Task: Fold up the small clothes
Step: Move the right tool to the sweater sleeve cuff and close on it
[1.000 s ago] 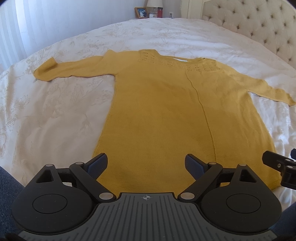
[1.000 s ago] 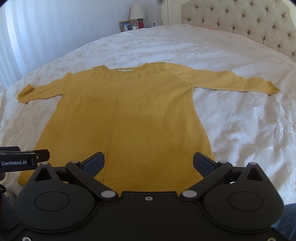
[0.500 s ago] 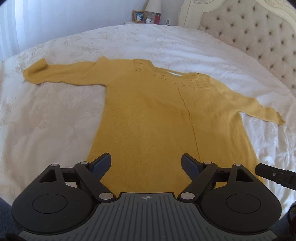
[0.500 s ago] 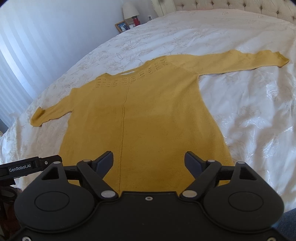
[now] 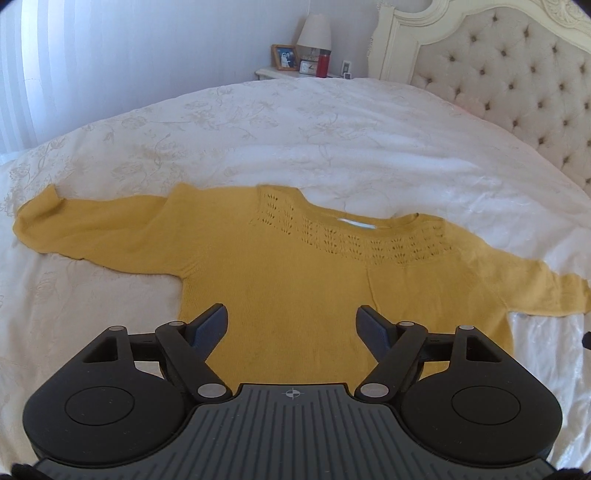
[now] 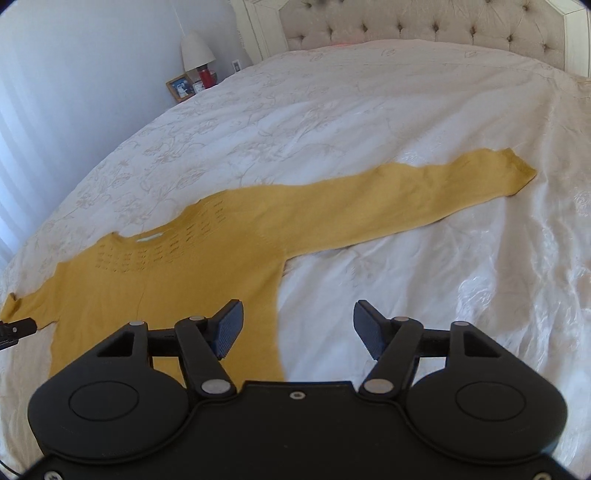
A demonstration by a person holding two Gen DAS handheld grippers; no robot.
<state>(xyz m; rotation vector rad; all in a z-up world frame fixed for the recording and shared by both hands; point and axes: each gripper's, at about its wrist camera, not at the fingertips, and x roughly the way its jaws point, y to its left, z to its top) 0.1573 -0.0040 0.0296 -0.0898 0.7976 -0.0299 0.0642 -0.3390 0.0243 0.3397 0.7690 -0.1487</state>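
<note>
A mustard yellow knit sweater lies flat on the bed, neckline away from me, both sleeves spread out. My left gripper is open and empty above the sweater's body. My right gripper is open and empty over the sweater's right side edge, below the armpit. The right sleeve stretches up to the right, its cuff on the bedspread. The left sleeve reaches far left. The tip of the left gripper shows at the left edge of the right wrist view.
The white embroidered bedspread covers the whole bed. A tufted headboard stands at the back right. A nightstand with a lamp, a picture frame and a red candle is beyond the bed.
Both grippers have moved forward over the sweater toward the neckline. The right one has swung right, to the sweater's side edge and right sleeve. Both stay open.
</note>
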